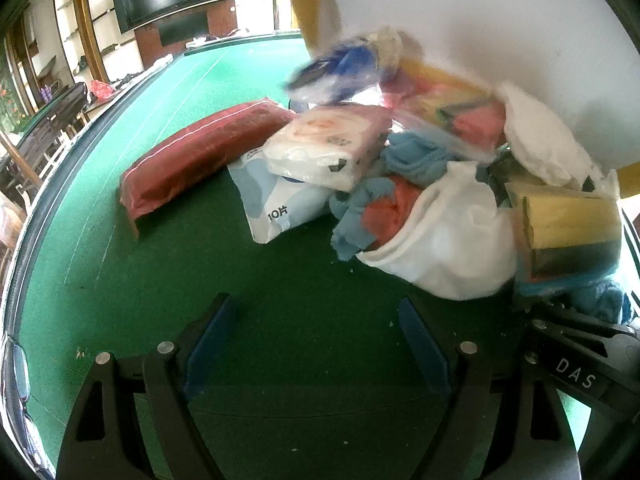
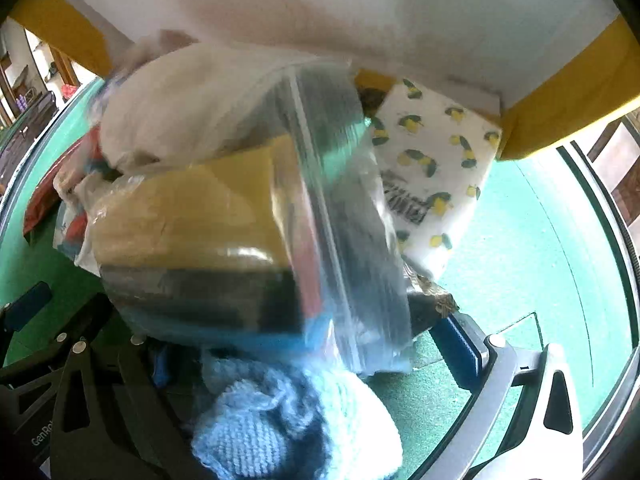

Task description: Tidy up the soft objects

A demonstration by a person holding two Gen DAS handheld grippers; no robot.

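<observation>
A heap of soft things lies on the green table against a white and yellow box [image 1: 460,8]: a red pillow [image 1: 200,156], tissue packs [image 1: 324,148], a white cloth bag [image 1: 448,236], blue and orange cloths [image 1: 380,208], bagged sponges [image 1: 568,220]. My left gripper [image 1: 316,344] is open and empty, just short of the heap. In the right wrist view the bagged sponges [image 2: 200,232] fill the frame; a light blue knit cloth [image 2: 288,420] lies between the wide-apart jaws of my right gripper [image 2: 308,356]. Whether they touch it is hidden.
A lemon-print pack [image 2: 436,176] leans against the box. The green felt table [image 1: 160,280] stretches left and back to a dark rail. A room with a screen and shelves lies beyond.
</observation>
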